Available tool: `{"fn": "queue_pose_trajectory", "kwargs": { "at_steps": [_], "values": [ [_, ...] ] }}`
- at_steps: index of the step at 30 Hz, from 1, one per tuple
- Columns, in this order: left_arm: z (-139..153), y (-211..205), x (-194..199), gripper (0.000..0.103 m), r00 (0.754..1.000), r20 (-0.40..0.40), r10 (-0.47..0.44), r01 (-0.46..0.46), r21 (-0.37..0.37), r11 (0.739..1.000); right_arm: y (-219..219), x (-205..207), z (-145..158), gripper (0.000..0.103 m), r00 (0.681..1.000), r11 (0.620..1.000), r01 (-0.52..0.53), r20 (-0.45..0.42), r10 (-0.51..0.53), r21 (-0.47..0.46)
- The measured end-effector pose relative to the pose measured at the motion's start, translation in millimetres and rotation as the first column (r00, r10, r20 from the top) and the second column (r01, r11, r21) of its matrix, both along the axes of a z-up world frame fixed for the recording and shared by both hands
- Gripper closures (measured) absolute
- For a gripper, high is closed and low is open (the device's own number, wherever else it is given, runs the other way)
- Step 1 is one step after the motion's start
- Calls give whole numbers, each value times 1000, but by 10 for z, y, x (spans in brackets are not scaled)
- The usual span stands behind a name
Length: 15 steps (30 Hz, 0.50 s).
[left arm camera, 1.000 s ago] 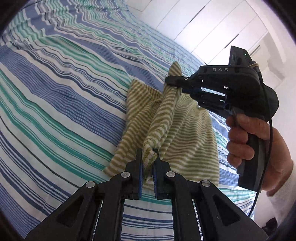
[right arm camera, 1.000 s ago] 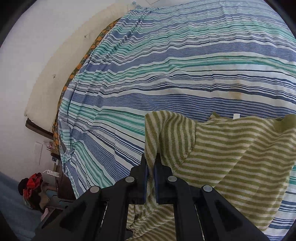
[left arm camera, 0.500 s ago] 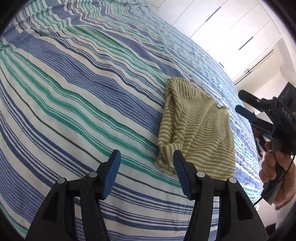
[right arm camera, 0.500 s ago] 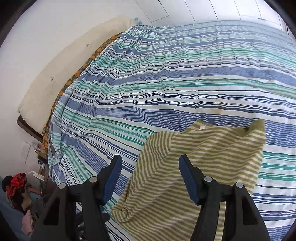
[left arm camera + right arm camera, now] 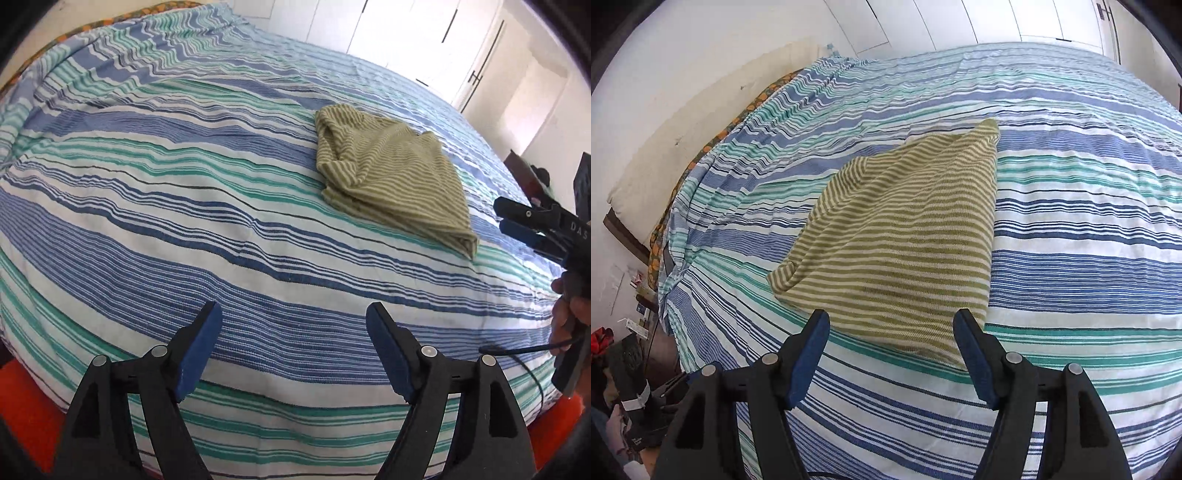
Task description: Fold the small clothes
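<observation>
Folded green-and-white striped garment lies flat on the bed, which is covered with a blue, teal and white striped sheet. No claw touches it.

Shape and axis: roughly a tapered wedge. In the right wrist view its long axis runs from the broad near edge, just beyond the claw tips, up and to the right to a narrow corner pointing toward the far side of the bed. The garment's own stripes run across this axis. The left-hand edge in that view has a small rolled lump of fabric.

In the left wrist view the garment sits right of centre on the bed, long axis slanting from a bunched, rounded end at upper left down to a folded corner at lower right.

Left claw: jaws opening, spread wide, nothing between them; over bare sheet, well apart from the garment.

Right claw: jaws opening, nothing clamped; the garment's near edge shows in the gap between the fingers, pads not pressing on it. From the left wrist view the right claw is at the right edge, held by a hand, near the garment's lower corner.
</observation>
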State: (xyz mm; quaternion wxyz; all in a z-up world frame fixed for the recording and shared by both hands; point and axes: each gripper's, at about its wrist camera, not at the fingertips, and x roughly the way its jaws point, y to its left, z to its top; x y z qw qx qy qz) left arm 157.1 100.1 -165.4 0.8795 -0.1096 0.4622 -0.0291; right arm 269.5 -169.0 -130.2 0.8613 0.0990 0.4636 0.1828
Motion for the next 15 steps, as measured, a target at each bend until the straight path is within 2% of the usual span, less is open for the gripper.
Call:
{"fn": "queue_pose_trajectory", "kwargs": {
  "at_steps": [2,5,7,11,15],
  "values": [
    [25,-25,-26,21,1000,6,-18,18,6,1000,-49,-219,114,26,999,999,25,41,-24,-32],
    [45,-41,-63,21,1000,20,-23,23,21,1000,-134,-551,107,26,996,990,69,67,-61,-121],
    [30,-60,-69,17,999,26,-20,19,43,999,-195,-771,35,24,993,980,103,71,-92,-172],
    [-93,-53,-93,16,1000,3,-11,11,71,997,-253,-1130,-177,13,986,951,162,70,-149,-262],
    [-276,-83,-92,14,999,-41,-29,33,97,995,-276,-1288,-457,12,986,943,163,5,-169,-290]
  ]
}}
